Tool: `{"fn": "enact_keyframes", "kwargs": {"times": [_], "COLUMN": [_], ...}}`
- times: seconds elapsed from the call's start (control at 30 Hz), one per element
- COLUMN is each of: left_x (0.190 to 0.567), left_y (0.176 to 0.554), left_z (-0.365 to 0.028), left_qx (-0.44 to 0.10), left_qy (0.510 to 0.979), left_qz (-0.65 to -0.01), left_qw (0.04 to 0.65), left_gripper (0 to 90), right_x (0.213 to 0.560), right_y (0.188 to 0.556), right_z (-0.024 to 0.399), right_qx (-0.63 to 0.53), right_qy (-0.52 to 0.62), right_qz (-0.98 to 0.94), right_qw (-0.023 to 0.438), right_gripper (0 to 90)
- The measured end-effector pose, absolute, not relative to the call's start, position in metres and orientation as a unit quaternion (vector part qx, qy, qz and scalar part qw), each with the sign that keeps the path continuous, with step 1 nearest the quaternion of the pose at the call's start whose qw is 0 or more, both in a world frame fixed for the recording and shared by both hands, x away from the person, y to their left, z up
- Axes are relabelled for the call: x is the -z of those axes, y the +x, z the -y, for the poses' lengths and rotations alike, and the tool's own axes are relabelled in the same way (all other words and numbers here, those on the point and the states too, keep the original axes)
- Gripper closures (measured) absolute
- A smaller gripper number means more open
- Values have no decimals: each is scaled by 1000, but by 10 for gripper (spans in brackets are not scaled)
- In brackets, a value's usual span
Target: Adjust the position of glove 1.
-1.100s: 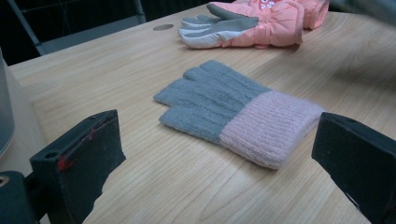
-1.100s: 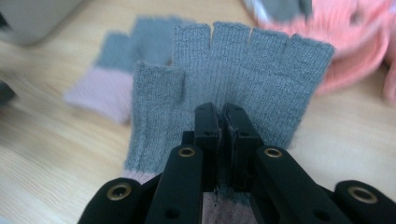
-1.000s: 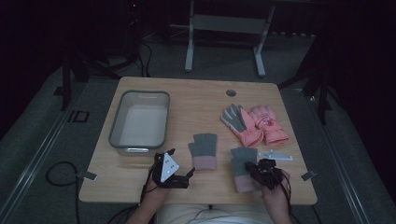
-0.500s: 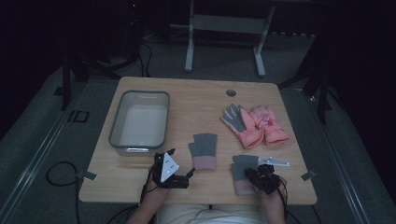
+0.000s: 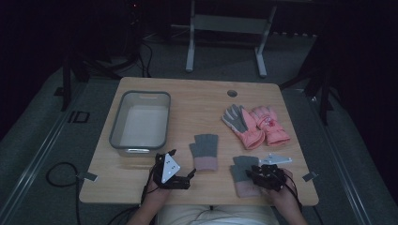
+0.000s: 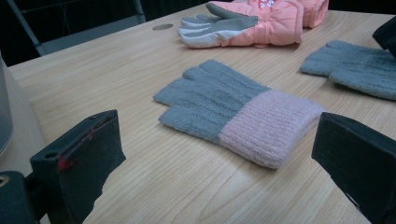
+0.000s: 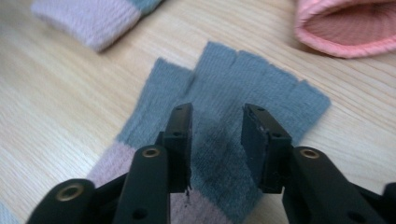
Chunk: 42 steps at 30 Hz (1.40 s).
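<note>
Flat grey fingerless glove [image 7: 243, 93], pink cuff, beneath parted right gripper [image 7: 217, 121].

The left tongs [image 5: 188, 176] are built in black, topped by a grey three-cornered plate with small dark dots. A red mark is seen on one blocky black pad [image 6: 79, 154]. The right tongs [image 7: 215, 140] are formed of black links fitted with brass-ringed holes. Light trousers are worn.

High view down over the whole table [image 5: 197, 101]; both gripper views low, close, sharing the grey-and-pink knit gloves [image 6: 238, 112]
</note>
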<state>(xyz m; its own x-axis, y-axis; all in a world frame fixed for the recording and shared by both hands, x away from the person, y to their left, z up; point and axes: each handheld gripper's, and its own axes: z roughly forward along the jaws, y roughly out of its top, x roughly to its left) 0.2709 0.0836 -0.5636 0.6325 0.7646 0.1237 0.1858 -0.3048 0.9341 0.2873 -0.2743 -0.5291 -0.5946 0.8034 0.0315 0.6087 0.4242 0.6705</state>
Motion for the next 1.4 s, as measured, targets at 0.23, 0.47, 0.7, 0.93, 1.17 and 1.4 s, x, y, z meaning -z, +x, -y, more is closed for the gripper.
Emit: {"fn": "enact_keyframes", "kwargs": {"times": [0.23, 0.47, 0.7, 0.93, 1.17, 1.4], "left_x": [564, 564, 564, 564, 564, 564], "left_y": [271, 271, 271, 271, 271, 271], "left_z": [-83, -84, -84, -84, -85, -84], "left_qx": [-291, -290, -290, -290, -289, -288], "left_qy": [754, 754, 753, 752, 751, 750], "left_qz": [-315, -315, -317, -317, -317, -319], "left_qw": [498, 498, 499, 501, 501, 503], "left_gripper": [15, 15, 15, 15, 15, 15], "right_x": [535, 544, 545, 536, 494, 453], "right_y": [290, 284, 281, 280, 286, 302], "right_z": [272, 270, 266, 270, 272, 257], "right_qx": [-321, -314, -311, -331, -379, -410], "right_qy": [408, 410, 416, 453, 463, 437], "right_qz": [-843, -842, -837, -807, -778, -769], "right_qw": [141, 156, 173, 183, 193, 221], "right_gripper": [607, 646, 816, 854, 854, 854]}}
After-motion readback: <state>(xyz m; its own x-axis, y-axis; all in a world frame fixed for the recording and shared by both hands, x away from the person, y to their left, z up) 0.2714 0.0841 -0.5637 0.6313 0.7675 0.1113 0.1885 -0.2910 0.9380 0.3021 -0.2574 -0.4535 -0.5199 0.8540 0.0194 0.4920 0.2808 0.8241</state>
